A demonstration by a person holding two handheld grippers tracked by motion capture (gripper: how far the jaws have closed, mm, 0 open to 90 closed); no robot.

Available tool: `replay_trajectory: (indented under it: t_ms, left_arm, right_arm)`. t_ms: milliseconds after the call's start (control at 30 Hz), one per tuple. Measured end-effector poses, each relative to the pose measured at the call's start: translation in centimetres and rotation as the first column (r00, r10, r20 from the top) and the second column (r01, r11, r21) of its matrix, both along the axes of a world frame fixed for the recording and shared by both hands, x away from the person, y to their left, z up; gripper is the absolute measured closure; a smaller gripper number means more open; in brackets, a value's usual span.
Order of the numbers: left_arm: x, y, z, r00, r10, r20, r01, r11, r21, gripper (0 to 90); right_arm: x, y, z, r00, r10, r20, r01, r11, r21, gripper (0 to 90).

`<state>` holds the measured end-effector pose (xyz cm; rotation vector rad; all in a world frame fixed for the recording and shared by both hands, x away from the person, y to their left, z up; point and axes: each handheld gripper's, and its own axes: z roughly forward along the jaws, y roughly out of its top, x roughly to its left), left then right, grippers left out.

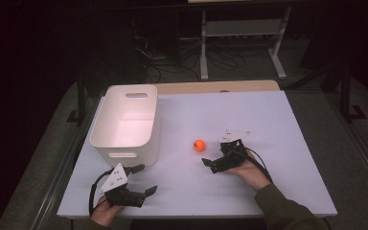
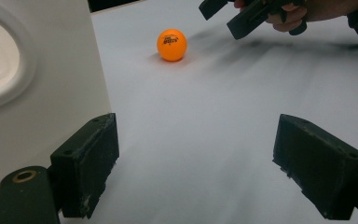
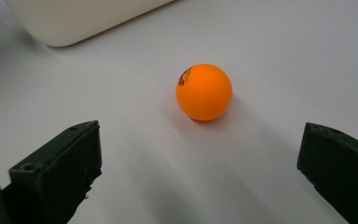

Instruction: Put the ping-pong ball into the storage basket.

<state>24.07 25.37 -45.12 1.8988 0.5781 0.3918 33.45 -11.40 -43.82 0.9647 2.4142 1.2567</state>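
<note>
White bin (image 1: 124, 122) at the white table's (image 1: 268, 115) left side.

**Lighting: lit table, dark surroundings**

High view: table (image 1: 249, 115) evenly bright, room around it nearly black, image soft and low on detail. Bin (image 1: 127, 122) interior glows slightly pink-white, no hard glare. Gripper views: ball (image 3: 204, 92) fairly sharp with a soft diffuse shadow; jaws in the foreground slightly blurred. Left gripper view shows streaky grey shadows under the right gripper (image 2: 235, 16) and a blown-out bin wall.
</note>
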Motion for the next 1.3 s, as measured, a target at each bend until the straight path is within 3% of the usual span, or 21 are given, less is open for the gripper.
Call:
replay_trajectory:
  t_ms: [1300]
  left_arm:
    - [0.0, 0.0, 0.0, 1.0000, -0.001, 0.003, 0.001, 1.0000, -0.002, 14.1]
  right_arm:
    - [1.8, 2.2, 0.7, 0.9997, 0.016, 0.018, -0.017, 1.000, 0.015, 0.0]
